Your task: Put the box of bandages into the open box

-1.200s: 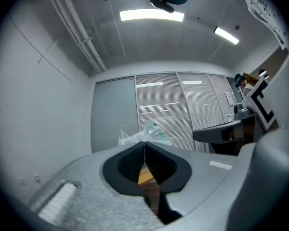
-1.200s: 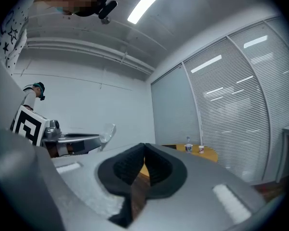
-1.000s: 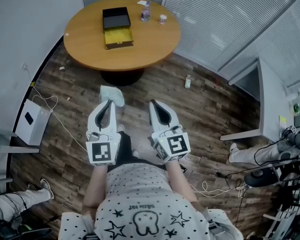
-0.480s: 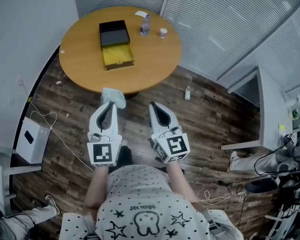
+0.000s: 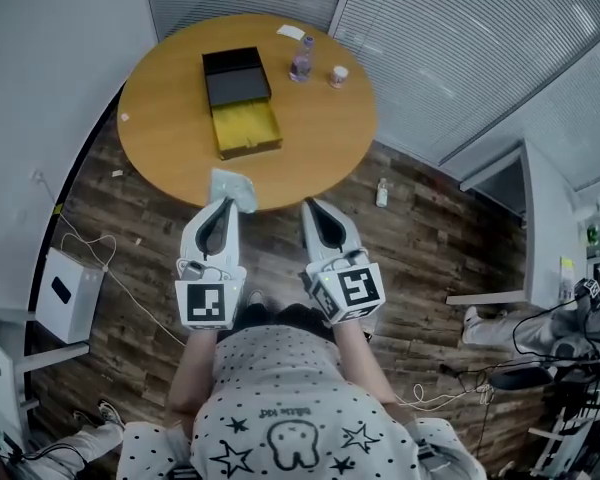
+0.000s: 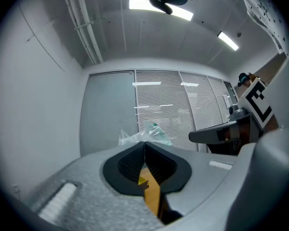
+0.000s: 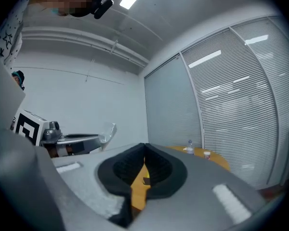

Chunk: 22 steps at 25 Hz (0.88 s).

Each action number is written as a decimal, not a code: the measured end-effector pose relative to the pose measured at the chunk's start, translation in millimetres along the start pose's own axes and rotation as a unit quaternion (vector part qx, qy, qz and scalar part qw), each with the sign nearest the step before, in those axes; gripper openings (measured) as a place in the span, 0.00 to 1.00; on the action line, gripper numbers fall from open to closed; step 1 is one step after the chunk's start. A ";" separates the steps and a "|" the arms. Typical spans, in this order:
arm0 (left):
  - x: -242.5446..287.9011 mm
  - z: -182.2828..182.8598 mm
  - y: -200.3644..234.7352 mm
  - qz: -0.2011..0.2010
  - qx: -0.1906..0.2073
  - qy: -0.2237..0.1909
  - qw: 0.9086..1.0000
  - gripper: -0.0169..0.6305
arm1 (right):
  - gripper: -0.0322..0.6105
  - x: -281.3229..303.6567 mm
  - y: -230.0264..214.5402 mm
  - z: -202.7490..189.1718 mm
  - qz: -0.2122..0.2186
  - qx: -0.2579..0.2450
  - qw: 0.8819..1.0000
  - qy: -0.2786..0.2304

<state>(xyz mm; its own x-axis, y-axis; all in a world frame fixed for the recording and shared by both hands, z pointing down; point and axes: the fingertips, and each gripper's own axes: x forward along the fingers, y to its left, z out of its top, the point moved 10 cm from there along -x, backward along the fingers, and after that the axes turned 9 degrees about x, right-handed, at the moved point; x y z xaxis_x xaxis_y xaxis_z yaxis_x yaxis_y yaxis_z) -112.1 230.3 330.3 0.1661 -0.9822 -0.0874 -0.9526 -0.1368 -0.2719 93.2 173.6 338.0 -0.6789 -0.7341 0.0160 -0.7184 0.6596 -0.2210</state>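
Over the last second the person had walked up to the round table (image 5: 160,118), both grippers carried level and side by side. From the head view the table had drawn close, and its near edge now sat just past the gripper tips, where before there had been a stretch of wooden floor (image 5: 420,228) between. The left gripper (image 5: 224,204) stayed clenched on the box of bandages (image 5: 230,185), a pale pack sticking out past its tips. Through the crinkled clear wrap I could not be sure of its shape. The right gripper (image 5: 316,208) was clamped shut with nothing in it. The open box (image 5: 248,130) lay well apart from them near the middle of the table, yellow tray toward the person and black lid behind. The carry looked nearly over, but a reach across the tabletop remained.

Only the head view showed the open box. The left gripper view showed the wrap peeking over the closed jaws against the blinds (image 6: 159,105), with no table in sight. The right gripper view caught a sliver of the table with the bottle (image 7: 190,147) and cup (image 7: 207,154), and its own jaws meeting on nothing.
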 end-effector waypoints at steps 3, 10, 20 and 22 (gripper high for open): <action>7.0 -7.3 9.1 0.001 -0.008 0.004 1.000 0.04 | 0.06 8.0 0.5 3.3 -0.004 0.004 1.000 -0.006; 20.6 -15.0 14.4 0.000 -0.009 0.008 1.000 0.04 | 0.06 16.0 -8.4 7.8 -0.016 0.013 1.000 -0.016; 49.5 -24.9 19.5 0.006 -0.011 0.027 1.000 0.04 | 0.06 41.3 -32.7 3.7 -0.013 0.029 0.999 -0.004; 58.3 -28.3 20.9 0.011 -0.012 0.033 0.999 0.04 | 0.06 50.0 -40.0 2.0 -0.010 0.032 0.999 0.001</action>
<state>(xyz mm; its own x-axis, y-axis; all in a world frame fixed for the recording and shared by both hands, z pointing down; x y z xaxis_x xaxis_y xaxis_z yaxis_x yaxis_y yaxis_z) -129.5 166.6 346.6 0.1295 -0.9911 -0.0303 -0.9617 -0.1181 -0.2472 88.3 110.2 345.7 -0.6655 -0.7460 0.0236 -0.7201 0.6335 -0.2830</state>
